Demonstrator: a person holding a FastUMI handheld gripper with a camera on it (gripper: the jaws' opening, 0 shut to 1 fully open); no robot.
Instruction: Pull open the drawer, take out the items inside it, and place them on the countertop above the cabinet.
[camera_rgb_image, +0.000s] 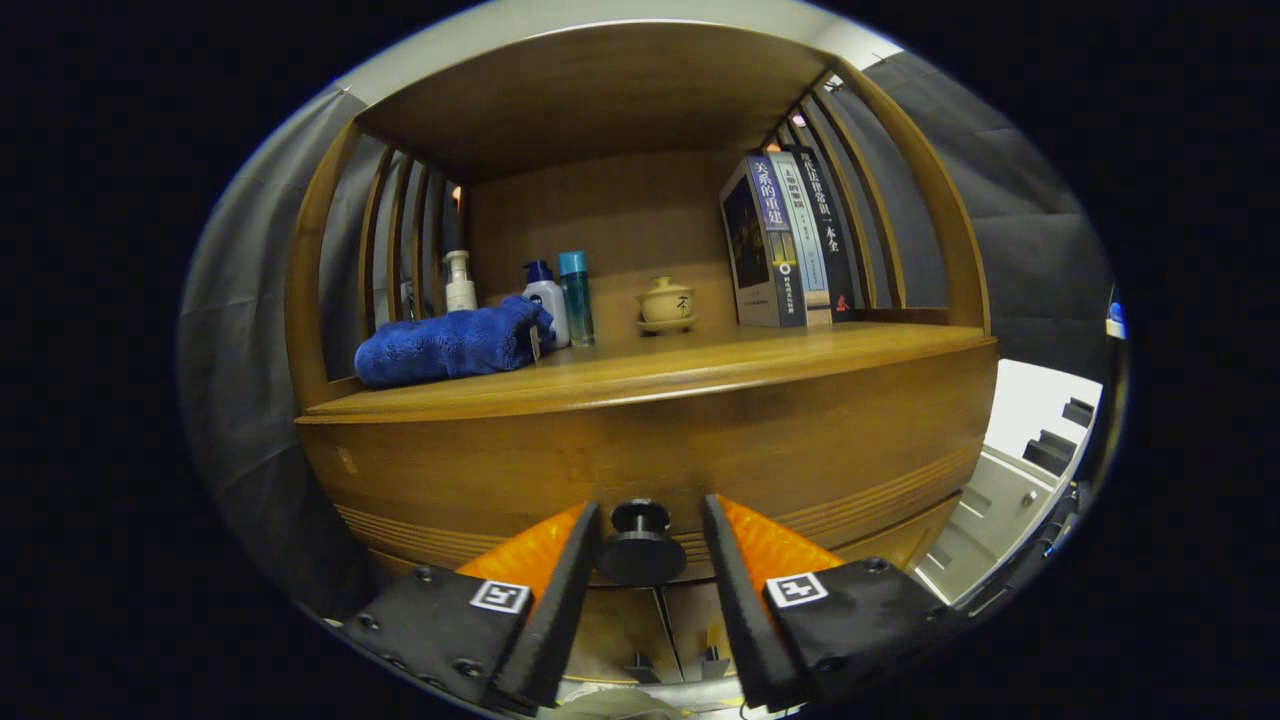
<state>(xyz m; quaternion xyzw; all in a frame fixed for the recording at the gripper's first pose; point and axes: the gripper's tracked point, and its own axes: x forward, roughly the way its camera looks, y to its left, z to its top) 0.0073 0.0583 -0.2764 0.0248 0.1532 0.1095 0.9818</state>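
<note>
the hand-held gripper (650, 535) sits low against the front of the brown wooden cabinet (420, 480), its two fingers apart with the small round dark drawer knob (640, 540) between them. a gap shows on each side of the knob, so neither finger presses on it. the knob's stem points straight out from the drawer front (860, 450) toward the camera. the drawer front is a wide, curved wooden band whose long axis runs left to right under the worktop; it looks closed, flush with the cabinet face, and grooved lines run along its lower edge.

just above it, the wooden worktop (700, 375) has a rounded front lip running the full width of the cabinet. on it, toward the left, lies a rolled blue plush towel (450, 345), its long axis roughly parallel to the front edge and near it. behind the towel stand a white pump bottle (459, 282), a white bottle with a blue cap (546, 300) and a slim clear teal bottle (576, 297). a small cream lidded teacup on a saucer (667, 303) stands at the middle rear, and a row of upright books (785, 240) leans at the right rear.

the front middle and right of the worktop is bare wood. slatted wooden sides and a wooden top enclose the shelf space above.
</note>
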